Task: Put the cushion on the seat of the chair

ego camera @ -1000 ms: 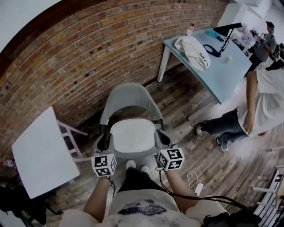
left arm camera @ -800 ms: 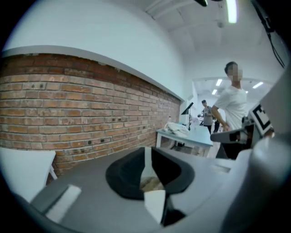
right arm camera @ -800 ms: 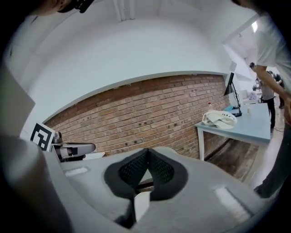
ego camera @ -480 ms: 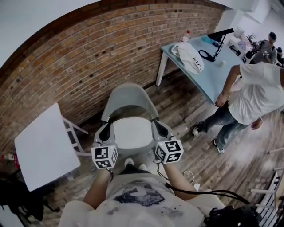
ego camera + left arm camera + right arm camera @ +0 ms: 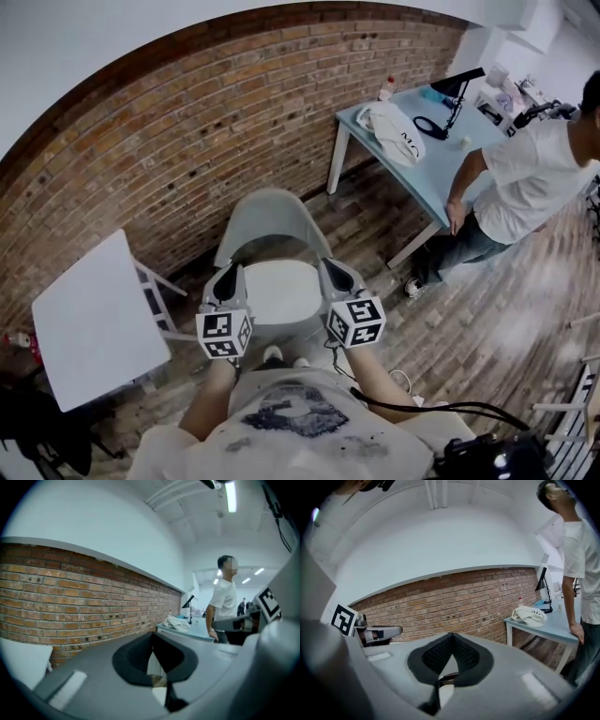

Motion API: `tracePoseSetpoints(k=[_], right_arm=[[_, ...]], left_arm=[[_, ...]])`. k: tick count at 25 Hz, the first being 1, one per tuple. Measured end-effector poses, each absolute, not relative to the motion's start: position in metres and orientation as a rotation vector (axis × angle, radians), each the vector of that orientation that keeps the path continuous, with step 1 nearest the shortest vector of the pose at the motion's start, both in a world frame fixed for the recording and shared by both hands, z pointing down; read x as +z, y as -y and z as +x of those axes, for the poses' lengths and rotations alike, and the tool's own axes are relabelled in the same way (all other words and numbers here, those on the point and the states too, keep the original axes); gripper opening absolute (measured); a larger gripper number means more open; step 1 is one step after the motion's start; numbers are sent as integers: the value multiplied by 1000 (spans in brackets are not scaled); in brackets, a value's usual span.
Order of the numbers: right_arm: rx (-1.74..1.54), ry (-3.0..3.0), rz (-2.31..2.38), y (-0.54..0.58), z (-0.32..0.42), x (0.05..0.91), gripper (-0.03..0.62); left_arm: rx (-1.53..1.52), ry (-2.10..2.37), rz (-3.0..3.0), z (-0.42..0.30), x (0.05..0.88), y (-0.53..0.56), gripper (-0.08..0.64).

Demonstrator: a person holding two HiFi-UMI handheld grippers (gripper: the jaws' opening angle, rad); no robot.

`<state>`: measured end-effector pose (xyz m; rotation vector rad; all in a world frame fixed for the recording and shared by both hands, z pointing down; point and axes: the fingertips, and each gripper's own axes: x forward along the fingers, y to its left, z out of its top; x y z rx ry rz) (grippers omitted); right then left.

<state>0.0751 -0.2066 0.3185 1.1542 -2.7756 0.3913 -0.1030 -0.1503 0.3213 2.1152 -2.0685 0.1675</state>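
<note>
A grey shell chair (image 5: 269, 214) stands before the brick wall, and a white cushion (image 5: 281, 291) lies flat on its seat. My left gripper (image 5: 227, 274) hovers above the cushion's left edge and my right gripper (image 5: 332, 270) above its right edge. Neither one touches the cushion. In the left gripper view the left gripper (image 5: 152, 638) has its jaws shut tip to tip with nothing between them. The right gripper (image 5: 450, 637) in the right gripper view is shut and empty as well. Both point roughly level toward the wall.
A small white table (image 5: 94, 323) stands left of the chair. At the back right is a light blue table (image 5: 448, 150) with a white bag (image 5: 394, 120) and a black desk lamp (image 5: 457, 82). A person (image 5: 525, 178) leans on it. A brick wall (image 5: 169, 159) runs behind.
Both grippers have risen from beside the cushion on the seat, and the cushion stays on the chair. The person at the right has stepped over to the blue table.
</note>
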Motion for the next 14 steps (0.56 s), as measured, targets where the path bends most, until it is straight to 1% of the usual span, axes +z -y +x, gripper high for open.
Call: tracePoseSetpoints(k=[14], right_arm=[[399, 2768, 1110, 213, 65, 327, -2]], left_arm=[[180, 2049, 2099, -106, 331, 159, -8]])
